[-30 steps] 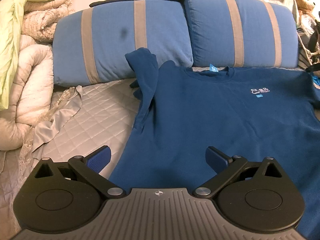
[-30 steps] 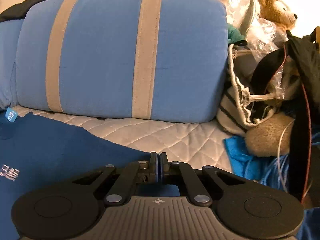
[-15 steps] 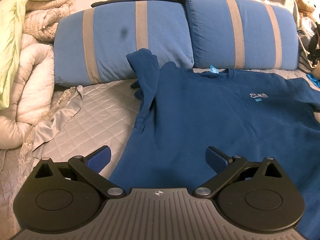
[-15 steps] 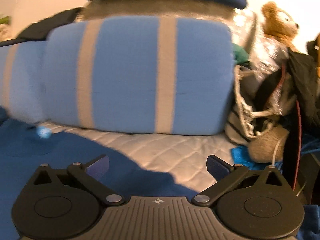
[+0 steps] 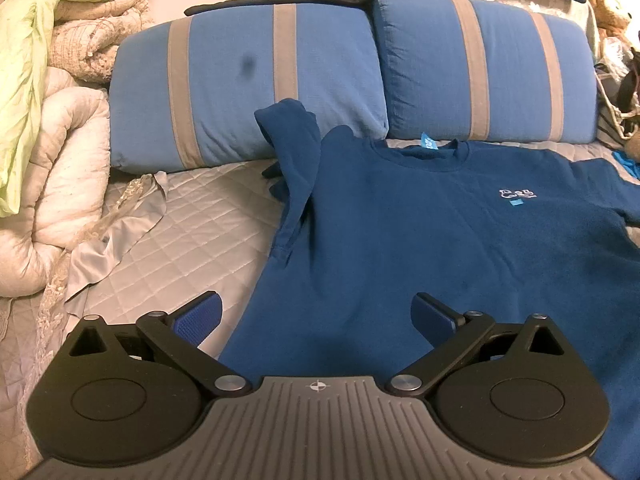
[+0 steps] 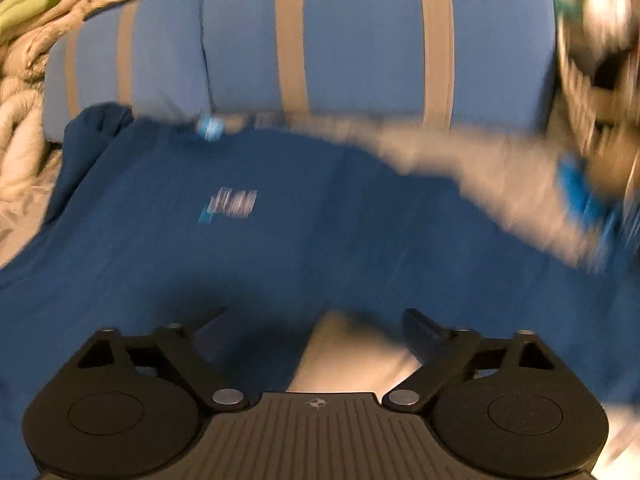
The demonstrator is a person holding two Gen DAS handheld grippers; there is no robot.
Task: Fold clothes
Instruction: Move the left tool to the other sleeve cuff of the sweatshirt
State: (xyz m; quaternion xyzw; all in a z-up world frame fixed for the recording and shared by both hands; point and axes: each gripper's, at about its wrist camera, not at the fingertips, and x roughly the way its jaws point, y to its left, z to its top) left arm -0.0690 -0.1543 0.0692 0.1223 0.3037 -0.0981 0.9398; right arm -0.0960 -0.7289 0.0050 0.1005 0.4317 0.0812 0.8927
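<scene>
A dark blue T-shirt point(image 5: 420, 240) lies front up on the quilted grey bed cover point(image 5: 180, 248), collar toward the pillows. Its left sleeve point(image 5: 296, 152) stands crumpled against a pillow. My left gripper point(image 5: 316, 316) hangs open above the shirt's lower left edge, nothing between its fingers. The right wrist view is blurred: the same T-shirt point(image 6: 280, 232) fills the middle, and my right gripper point(image 6: 312, 324) is open over its lower right part, its jaws closing, with no cloth pinched between them.
Two blue pillows with grey stripes point(image 5: 248, 80) point(image 5: 488, 68) line the head of the bed. Rolled white and green quilts point(image 5: 44, 128) pile at the left. A teddy bear point(image 5: 608, 4) and bags point(image 5: 620, 92) crowd the right side.
My right gripper opened, letting go of the shirt's right sleeve, then swung back and tilted down over the shirt. The sleeve now lies flat. The left gripper stayed put.
</scene>
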